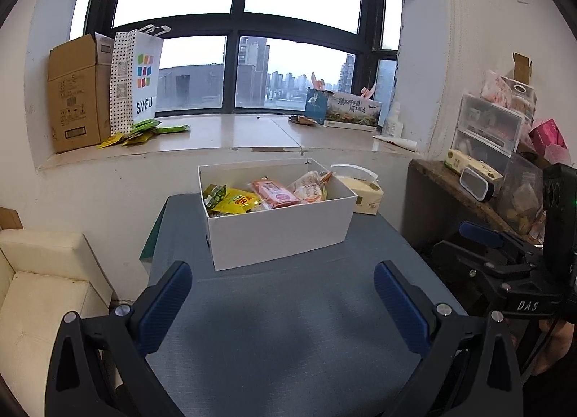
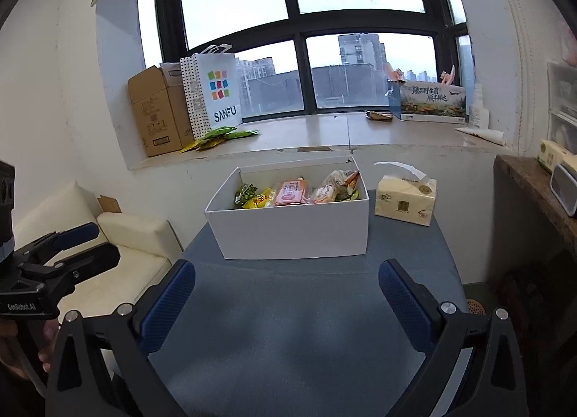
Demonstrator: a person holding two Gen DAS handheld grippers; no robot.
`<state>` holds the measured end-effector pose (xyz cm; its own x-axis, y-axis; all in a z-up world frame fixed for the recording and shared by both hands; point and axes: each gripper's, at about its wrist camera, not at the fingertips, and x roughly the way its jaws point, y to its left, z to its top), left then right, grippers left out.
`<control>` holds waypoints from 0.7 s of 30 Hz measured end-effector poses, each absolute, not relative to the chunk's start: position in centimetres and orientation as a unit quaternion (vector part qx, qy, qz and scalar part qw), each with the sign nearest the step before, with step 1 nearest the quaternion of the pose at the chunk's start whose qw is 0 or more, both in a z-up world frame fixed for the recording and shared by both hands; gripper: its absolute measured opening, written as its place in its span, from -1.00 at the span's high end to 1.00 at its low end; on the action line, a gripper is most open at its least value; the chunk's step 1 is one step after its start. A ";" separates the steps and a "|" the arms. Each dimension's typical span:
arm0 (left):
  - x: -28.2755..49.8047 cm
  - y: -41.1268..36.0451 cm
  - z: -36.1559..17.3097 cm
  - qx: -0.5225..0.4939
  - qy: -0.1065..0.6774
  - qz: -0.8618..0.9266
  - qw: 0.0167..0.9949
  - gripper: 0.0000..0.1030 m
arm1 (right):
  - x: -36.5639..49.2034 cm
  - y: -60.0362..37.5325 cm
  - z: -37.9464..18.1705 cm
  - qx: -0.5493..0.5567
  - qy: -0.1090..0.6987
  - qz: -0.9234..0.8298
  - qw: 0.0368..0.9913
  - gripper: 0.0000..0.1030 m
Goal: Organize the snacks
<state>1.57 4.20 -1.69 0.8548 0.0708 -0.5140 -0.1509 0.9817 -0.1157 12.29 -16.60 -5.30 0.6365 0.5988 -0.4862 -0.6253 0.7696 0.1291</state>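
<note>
The left tool hangs low in its own view with its two blue pads wide apart and nothing between them. The right tool looks the same in its view: spread wide and holding nothing. Both sit over the blue worktop, near its front edge.

The snacks lie in a white box in the middle of both views. There is a green packet at the left, a yellow bag next to it, a pink packet in the middle and a pale wrapped pack at the right. They look light, soft and crinkly. I think they can slip, and the food inside may crush. A good place to hold one is a flat sealed edge or a corner that sticks up, with a gentle squeeze. The box looks like stiff card and may slide if it is bumped.

Just right of the box stands a tissue pack. On the windowsill, in the upper left, more green and yellow packets lie loose beside a white shopping bag and a brown carton.
</note>
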 end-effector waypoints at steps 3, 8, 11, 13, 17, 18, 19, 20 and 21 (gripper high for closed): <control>1.6 4.1 -1.7 -0.074 0.265 0.057 0.960 -1.00 | 11.9 -16.5 -5.1 -0.027 0.250 0.341 0.906 -1.00; 1.8 4.2 -1.7 -0.078 0.267 0.052 0.959 -1.00 | 11.6 -16.3 -5.0 -0.031 0.249 0.345 0.904 -1.00; 1.7 4.2 -1.7 -0.078 0.264 0.051 0.960 -1.00 | 11.5 -16.2 -5.0 -0.032 0.251 0.347 0.903 -1.00; 1.7 4.2 -1.6 -0.080 0.263 0.047 0.960 -1.00 | 11.4 -16.1 -5.0 -0.035 0.251 0.347 0.903 -1.00; 1.6 4.2 -1.6 -0.079 0.264 0.047 0.960 -1.00 | 11.2 -16.0 -4.9 -0.037 0.249 0.349 0.902 -1.00; 1.6 4.1 -1.6 -0.079 0.264 0.047 0.960 -1.00 | 11.2 -16.1 -4.9 -0.037 0.248 0.348 0.903 -1.00; 1.6 4.1 -1.7 -0.078 0.264 0.046 0.960 -1.00 | 11.2 -16.0 -4.9 -0.037 0.249 0.349 0.903 -1.00; 1.6 4.1 -1.7 -0.079 0.265 0.046 0.960 -1.00 | 11.3 -16.0 -4.9 -0.037 0.250 0.349 0.902 -1.00; 1.7 4.1 -1.8 -0.080 0.265 0.046 0.960 -1.00 | 11.3 -16.0 -5.0 -0.037 0.252 0.347 0.902 -1.00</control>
